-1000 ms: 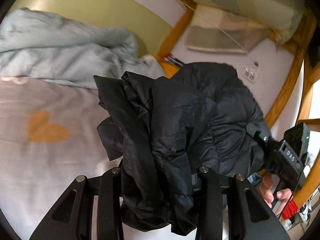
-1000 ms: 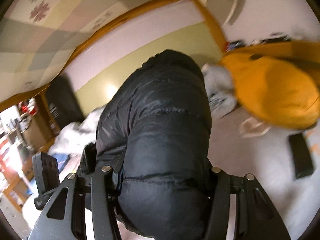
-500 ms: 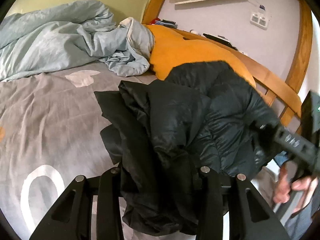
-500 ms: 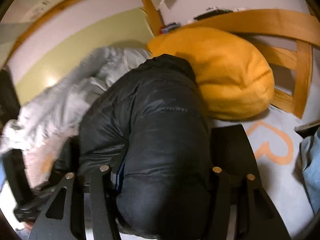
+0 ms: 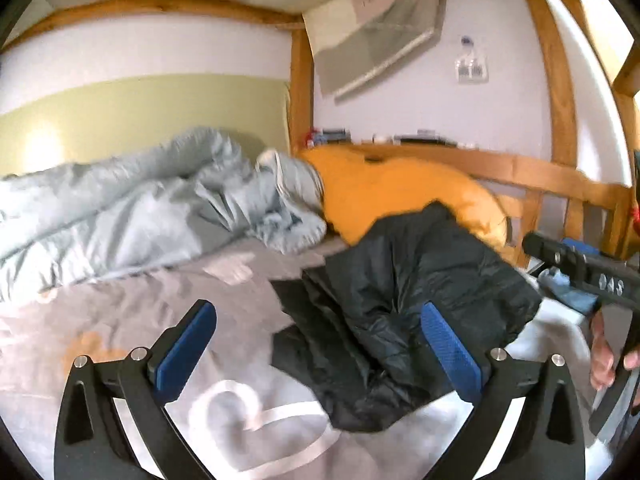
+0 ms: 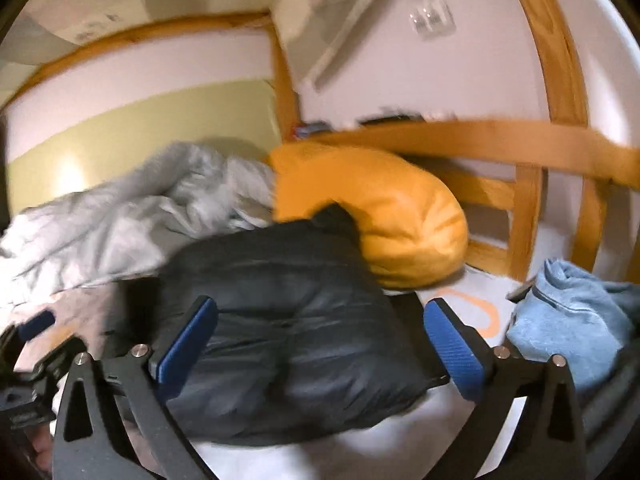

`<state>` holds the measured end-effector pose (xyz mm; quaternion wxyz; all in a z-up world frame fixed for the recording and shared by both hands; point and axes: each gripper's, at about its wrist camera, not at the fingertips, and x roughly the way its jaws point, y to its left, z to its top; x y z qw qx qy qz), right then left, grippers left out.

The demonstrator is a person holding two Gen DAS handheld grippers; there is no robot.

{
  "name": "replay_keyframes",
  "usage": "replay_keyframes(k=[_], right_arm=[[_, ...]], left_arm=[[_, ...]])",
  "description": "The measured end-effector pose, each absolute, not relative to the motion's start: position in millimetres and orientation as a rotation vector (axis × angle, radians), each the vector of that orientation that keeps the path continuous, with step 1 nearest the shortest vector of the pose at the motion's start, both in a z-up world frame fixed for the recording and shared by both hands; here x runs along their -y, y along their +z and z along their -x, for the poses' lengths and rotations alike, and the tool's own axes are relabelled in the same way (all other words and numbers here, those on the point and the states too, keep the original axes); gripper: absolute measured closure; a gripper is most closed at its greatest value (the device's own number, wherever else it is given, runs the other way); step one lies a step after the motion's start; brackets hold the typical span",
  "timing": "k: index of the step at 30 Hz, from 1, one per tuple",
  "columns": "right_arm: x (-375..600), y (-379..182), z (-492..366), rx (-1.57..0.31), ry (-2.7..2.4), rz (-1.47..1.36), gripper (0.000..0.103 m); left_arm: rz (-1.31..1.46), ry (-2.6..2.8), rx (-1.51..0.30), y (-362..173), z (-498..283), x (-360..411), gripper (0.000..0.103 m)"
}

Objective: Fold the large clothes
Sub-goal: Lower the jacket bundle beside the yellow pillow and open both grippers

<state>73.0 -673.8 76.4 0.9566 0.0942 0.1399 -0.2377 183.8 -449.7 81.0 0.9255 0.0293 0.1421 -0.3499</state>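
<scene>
A black puffer jacket lies bunched on the grey bed sheet, right of centre in the left wrist view. My left gripper is open, its blue pads wide apart, empty, with the jacket's left edge between and beyond them. In the right wrist view the jacket fills the middle. My right gripper is open, its pads standing either side of the jacket without closing on it. The right gripper also shows in the left wrist view, held by a hand.
An orange pillow lies behind the jacket against the wooden bed rail. A rumpled pale blue duvet lies at back left. A light blue garment lies right of the jacket. The bunk post stands at the corner.
Both grippers have opened and let go of the black jacket, which has dropped from being held up onto the bed. Both views have pulled back and levelled.
</scene>
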Motion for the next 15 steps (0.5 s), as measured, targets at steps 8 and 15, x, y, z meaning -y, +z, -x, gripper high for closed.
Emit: replay_keyframes(k=[8, 15], right_arm=[[583, 94, -45, -0.215, -0.366, -0.133, 0.001], [524, 72, -40, -0.236, -0.298, -0.060, 0.001]], left_arm=[[-0.013, -0.556, -0.198, 96, -135, 345, 0.000], [-0.078, -0.443, -0.155, 70, -108, 300, 0.000]])
